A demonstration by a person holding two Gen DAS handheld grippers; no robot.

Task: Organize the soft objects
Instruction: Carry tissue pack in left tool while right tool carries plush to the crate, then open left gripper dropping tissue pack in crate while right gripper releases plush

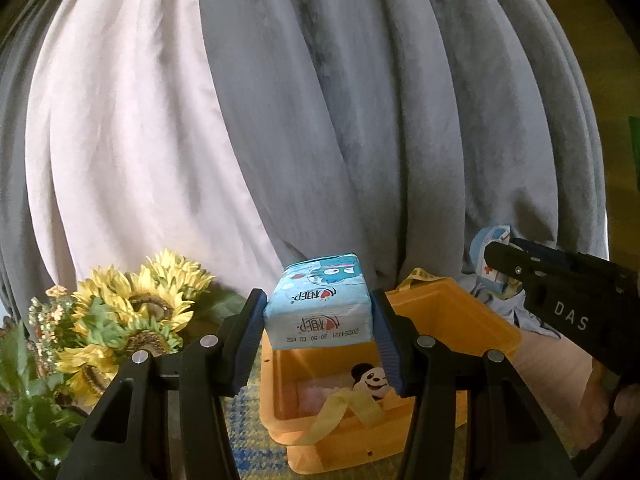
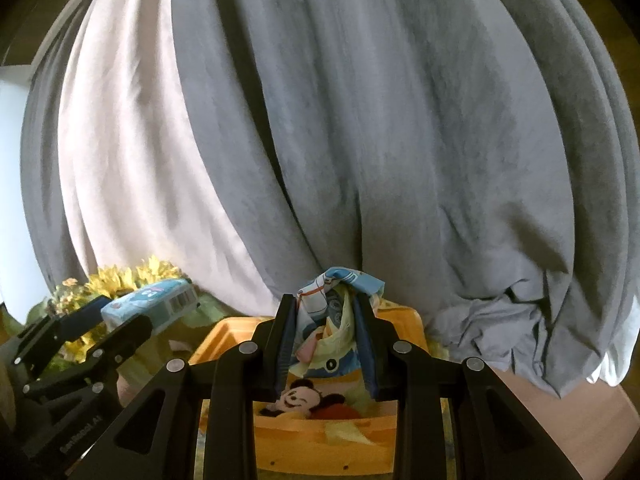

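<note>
My left gripper (image 1: 318,304) is shut on a light blue tissue pack (image 1: 320,300) and holds it above the open orange storage box (image 1: 472,320). The pack also shows in the right wrist view (image 2: 154,304), with the left gripper (image 2: 116,320) at the left. My right gripper (image 2: 326,312) is shut on a bunched printed cloth (image 2: 328,320) in blue, white and yellow, held over the orange box (image 2: 320,440). In the left wrist view the right gripper (image 1: 490,258) is at the right with the cloth (image 1: 490,244). A Mickey Mouse plush (image 2: 304,398) lies inside the box, also in the left wrist view (image 1: 370,378).
Artificial sunflowers (image 1: 132,320) stand left of the box. Grey and pale curtains (image 1: 320,120) hang right behind it. The box has yellow ribbon handles (image 1: 344,408). It stands on a blue-yellow checked mat (image 1: 248,420). A wooden surface (image 2: 560,400) lies to the right.
</note>
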